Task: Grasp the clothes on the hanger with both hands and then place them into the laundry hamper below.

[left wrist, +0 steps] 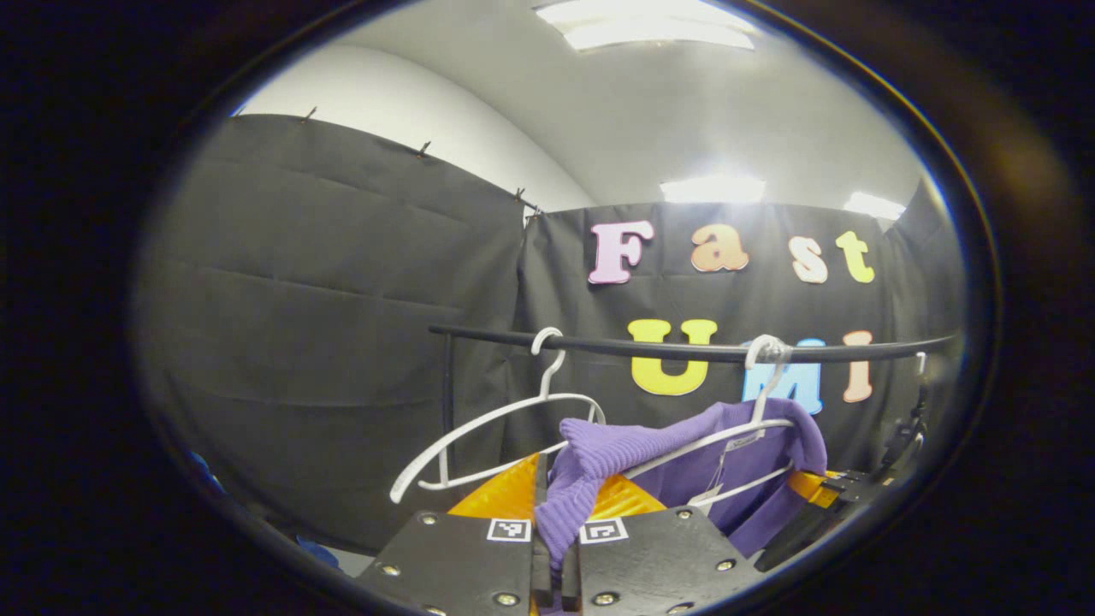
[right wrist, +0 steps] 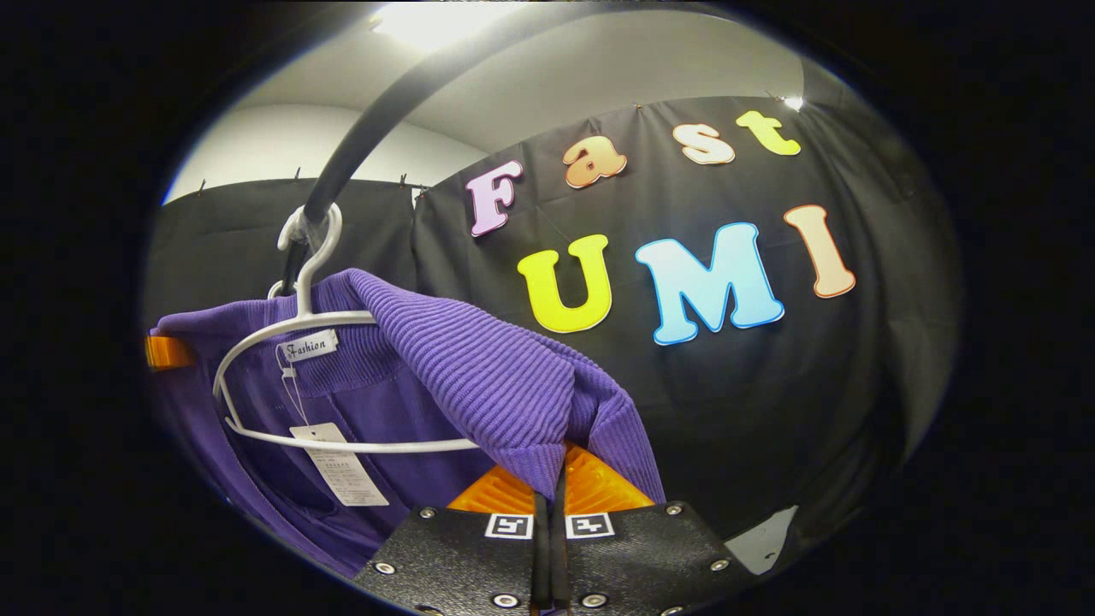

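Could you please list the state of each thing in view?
Purple ribbed knit sweater: still on its hanger, pinched at both shoulders.
White wire hanger: hooked on black rail.
Empty white hanger: hanging bare.
Left tongs: shut on sweater.
Right tongs: shut on sweater.

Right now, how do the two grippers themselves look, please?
The left gripper and the right gripper look alike: two flat black plates with round silver screws, each plate carrying a small square black-and-white marker near its front edge.
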### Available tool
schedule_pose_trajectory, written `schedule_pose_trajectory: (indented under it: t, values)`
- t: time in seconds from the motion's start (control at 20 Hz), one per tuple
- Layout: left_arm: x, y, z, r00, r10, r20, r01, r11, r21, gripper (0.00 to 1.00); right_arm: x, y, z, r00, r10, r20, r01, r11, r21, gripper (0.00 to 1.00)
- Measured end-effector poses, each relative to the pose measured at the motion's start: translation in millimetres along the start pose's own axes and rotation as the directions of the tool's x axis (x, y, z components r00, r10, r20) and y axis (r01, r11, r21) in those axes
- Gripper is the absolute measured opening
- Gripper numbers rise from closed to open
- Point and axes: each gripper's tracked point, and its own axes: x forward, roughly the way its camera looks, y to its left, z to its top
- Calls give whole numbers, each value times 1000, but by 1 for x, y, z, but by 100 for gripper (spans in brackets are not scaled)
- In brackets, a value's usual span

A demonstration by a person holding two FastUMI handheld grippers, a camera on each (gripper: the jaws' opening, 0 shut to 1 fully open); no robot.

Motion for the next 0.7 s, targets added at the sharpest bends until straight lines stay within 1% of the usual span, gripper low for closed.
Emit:
schedule_pose_trajectory:
  t: [0.15, 0.2, 0.35, 0.4, 0.45, 0.55, 0.7]
  values:
    - [9, 25, 1, 1000, -22, -3, 22, 1000, -20, 12, -10, 14, 11, 999, -28, 33, 28, 1000, -4, 0]
    - [13, 31, 0, 999, -35, -5, 35, 999, -39, 0, -14, 18, 16, 998, -38, 47, 38, 999, -5, 0]
    - [19, 53, -10, 998, -63, -19, 61, 995, -82, 0, -21, 27, 28, 995, -69, 76, 70, 998, -3, 0]
    - [24, 57, -14, 997, -75, -23, 72, 993, -88, 3, -22, 29, 32, 993, -81, 84, 82, 997, -8, 0]
    - [28, 59, -19, 996, -84, -28, 81, 993, -90, 5, -20, 30, 36, 992, -91, 90, 93, 996, -17, 0]
    - [38, 63, -34, 994, -97, -42, 92, 991, -96, 5, -17, 36, 44, 988, -112, 108, 117, 992, -42, 0]
    - [46, 65, -60, 988, -144, -54, 136, 982, -133, 5, -25, 37, 47, 983, -146, 111, 155, 985, -71, 0]
